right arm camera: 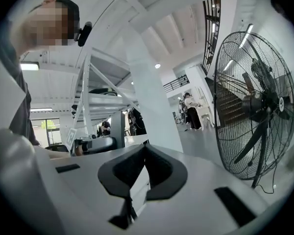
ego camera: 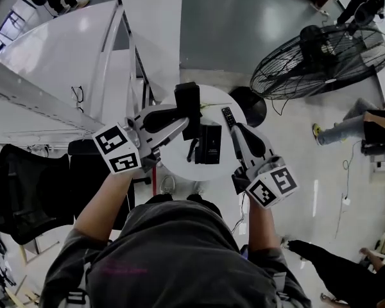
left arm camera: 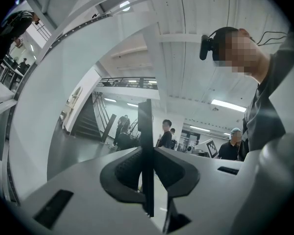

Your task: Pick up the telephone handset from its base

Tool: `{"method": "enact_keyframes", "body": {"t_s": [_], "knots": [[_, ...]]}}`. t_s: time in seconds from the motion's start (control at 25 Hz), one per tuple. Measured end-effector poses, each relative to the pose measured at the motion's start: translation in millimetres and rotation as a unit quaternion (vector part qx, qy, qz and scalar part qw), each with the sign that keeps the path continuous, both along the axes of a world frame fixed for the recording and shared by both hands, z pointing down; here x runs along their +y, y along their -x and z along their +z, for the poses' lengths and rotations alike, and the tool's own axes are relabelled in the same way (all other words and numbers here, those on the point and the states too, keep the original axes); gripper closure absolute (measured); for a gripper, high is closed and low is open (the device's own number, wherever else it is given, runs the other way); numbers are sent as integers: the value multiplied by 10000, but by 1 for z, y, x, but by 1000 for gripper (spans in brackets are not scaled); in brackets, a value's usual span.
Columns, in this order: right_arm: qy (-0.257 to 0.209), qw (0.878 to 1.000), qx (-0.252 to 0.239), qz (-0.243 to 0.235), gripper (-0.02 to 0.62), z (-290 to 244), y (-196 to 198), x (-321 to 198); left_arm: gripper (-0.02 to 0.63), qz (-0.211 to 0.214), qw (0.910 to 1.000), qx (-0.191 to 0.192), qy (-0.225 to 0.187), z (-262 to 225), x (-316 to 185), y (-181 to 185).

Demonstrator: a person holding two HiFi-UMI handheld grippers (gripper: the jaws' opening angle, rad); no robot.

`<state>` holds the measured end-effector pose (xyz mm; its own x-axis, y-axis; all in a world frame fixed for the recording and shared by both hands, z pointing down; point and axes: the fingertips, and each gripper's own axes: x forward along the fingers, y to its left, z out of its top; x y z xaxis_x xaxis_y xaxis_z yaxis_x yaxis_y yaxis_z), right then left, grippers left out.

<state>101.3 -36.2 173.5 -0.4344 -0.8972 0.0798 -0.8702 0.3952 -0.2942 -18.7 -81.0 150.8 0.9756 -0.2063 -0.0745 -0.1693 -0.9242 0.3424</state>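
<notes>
The telephone handset [ego camera: 187,96] was seen pinched edge-on between the narrowed pads of the left gripper [ego camera: 185,122], clear of its base [ego camera: 210,144] on the round table [ego camera: 173,162] (the right gripper [ego camera: 234,132] was closed, empty, to the right); held so thinly, it could be twisted loose and dropped.

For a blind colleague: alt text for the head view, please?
Seen from above, a person holds the left gripper shut on a black handset above a small round white table; the right gripper is shut and empty. A black phone base sits on the table; a large fan stands nearby.
</notes>
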Motion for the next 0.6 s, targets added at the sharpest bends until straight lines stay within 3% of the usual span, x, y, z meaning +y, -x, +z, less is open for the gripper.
{"method": "enact_keyframes", "body": {"t_s": [0.6], "knots": [[32,9999,7,-111,578,-2,2,4,528,31,10000,26,71,1,12,-7]]}}
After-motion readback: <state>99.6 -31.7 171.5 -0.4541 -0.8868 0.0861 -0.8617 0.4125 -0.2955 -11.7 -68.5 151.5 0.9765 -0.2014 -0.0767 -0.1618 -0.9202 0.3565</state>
